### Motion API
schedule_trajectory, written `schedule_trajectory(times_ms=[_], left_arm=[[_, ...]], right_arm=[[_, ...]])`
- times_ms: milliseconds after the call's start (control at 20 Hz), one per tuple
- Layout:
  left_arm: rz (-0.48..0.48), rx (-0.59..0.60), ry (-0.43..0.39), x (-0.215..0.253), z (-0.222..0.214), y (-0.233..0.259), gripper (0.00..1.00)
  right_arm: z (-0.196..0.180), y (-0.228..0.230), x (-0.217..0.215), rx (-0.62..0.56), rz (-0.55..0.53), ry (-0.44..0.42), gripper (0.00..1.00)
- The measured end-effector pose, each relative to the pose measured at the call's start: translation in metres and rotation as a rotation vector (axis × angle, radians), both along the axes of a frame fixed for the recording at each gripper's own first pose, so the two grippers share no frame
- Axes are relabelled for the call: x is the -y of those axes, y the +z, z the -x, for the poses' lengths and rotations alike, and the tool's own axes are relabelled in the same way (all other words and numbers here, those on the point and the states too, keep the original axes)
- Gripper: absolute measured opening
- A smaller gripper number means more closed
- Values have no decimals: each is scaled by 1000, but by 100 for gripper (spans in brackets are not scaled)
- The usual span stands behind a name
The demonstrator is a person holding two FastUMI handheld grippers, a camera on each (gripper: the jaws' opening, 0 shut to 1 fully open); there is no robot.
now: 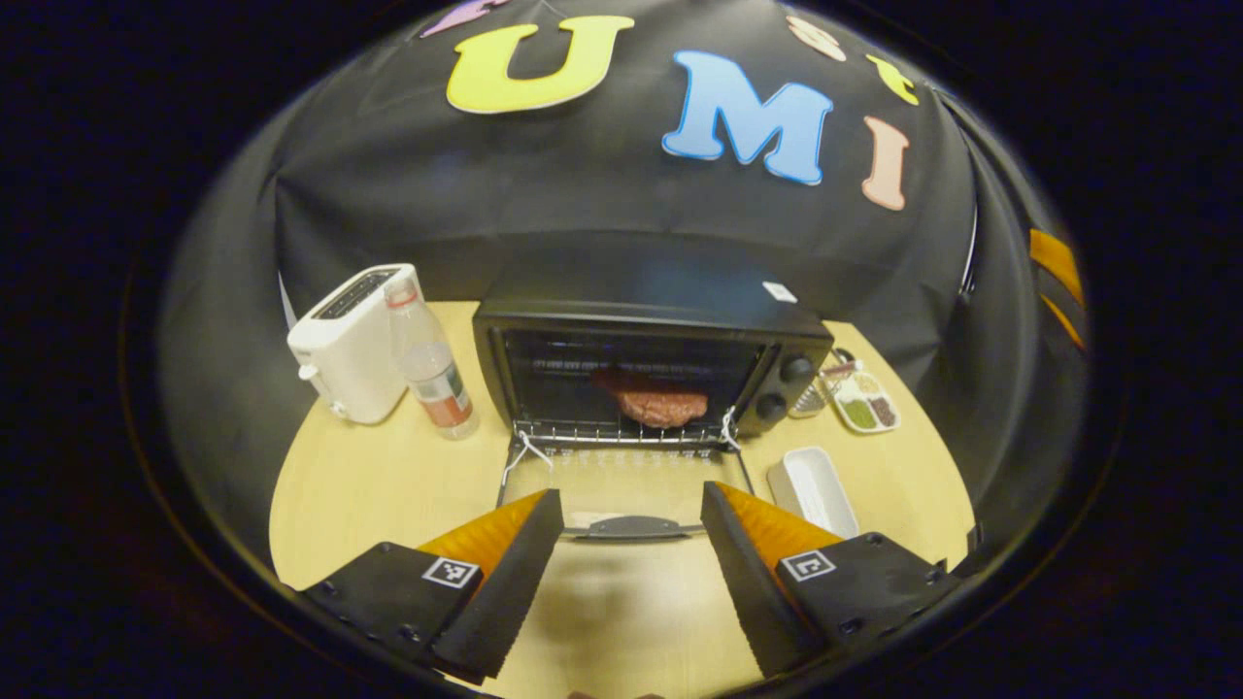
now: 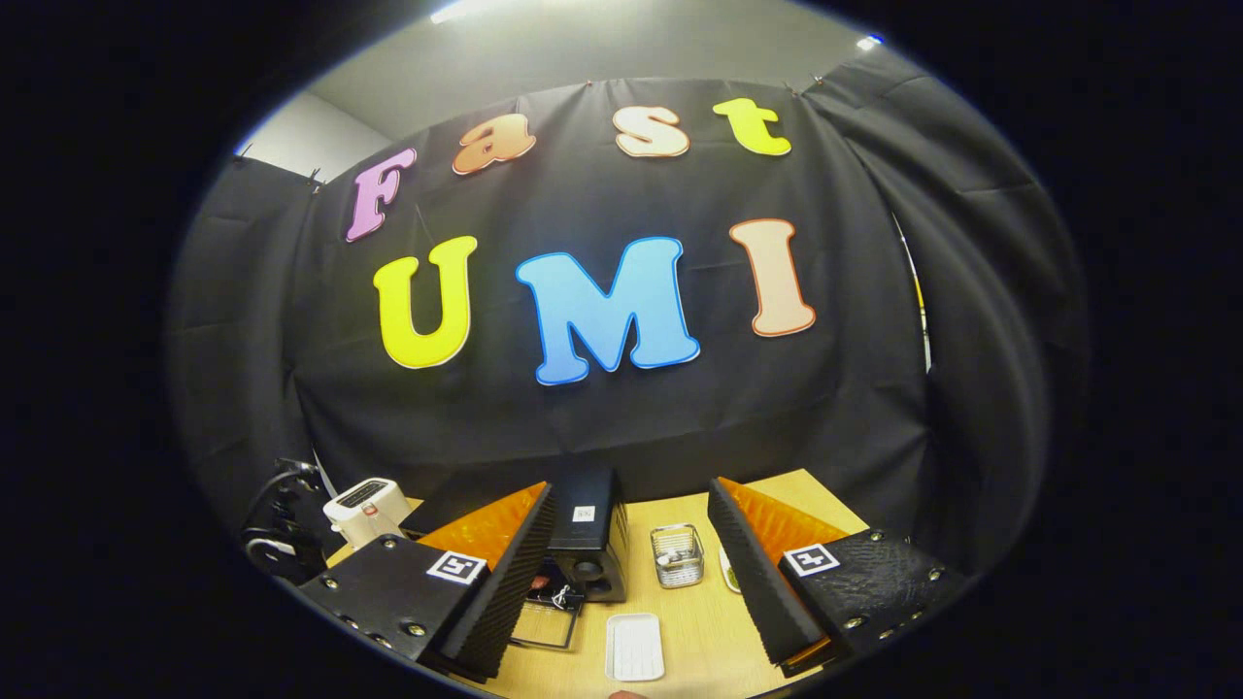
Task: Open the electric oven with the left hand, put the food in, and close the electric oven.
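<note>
Facing the electric oven (image 1: 651, 359), the left gripper (image 1: 631, 573) is held low with its fingers spread wide, nothing between them. The oven door (image 1: 626, 485) is seen dropped flat onto the wooden table (image 1: 359, 495), its handle (image 1: 631, 527) just ahead of the fingertips. The food (image 1: 660, 403), a reddish-brown piece, is seen lying on the wire rack (image 1: 621, 434) inside. A white toaster (image 1: 350, 345) and a bottle (image 1: 432, 369) are noted left of the oven, a white tray (image 1: 814, 490) to its right. The right gripper (image 2: 631, 573) is raised, fingers likewise spread and empty, above the table.
</note>
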State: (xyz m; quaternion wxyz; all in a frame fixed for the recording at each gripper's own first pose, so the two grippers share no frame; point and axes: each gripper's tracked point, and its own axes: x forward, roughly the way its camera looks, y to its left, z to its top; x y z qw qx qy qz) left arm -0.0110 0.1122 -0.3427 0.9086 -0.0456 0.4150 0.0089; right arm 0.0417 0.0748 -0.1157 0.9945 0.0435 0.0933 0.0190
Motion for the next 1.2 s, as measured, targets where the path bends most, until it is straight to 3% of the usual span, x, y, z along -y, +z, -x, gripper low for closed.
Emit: schedule_trajectory(times_ms=[300,350,600,800,1200], left_arm=[[-18,-211,-31,-1,20,-67,97],[-22,-229,-35,0,20,-75,100],[-32,-326,-65,6,25,-114,98],[-52,-390,-90,6,26,-138,97],[-10,-444,-56,12,19,-159,98]], right_arm=[[1,-13,31,-37,28,-65,96],[1,-15,36,-41,31,-74,96],[4,-18,52,-51,37,-113,96],[10,-17,63,-57,36,-142,96],[22,-17,77,-65,24,-189,96]])
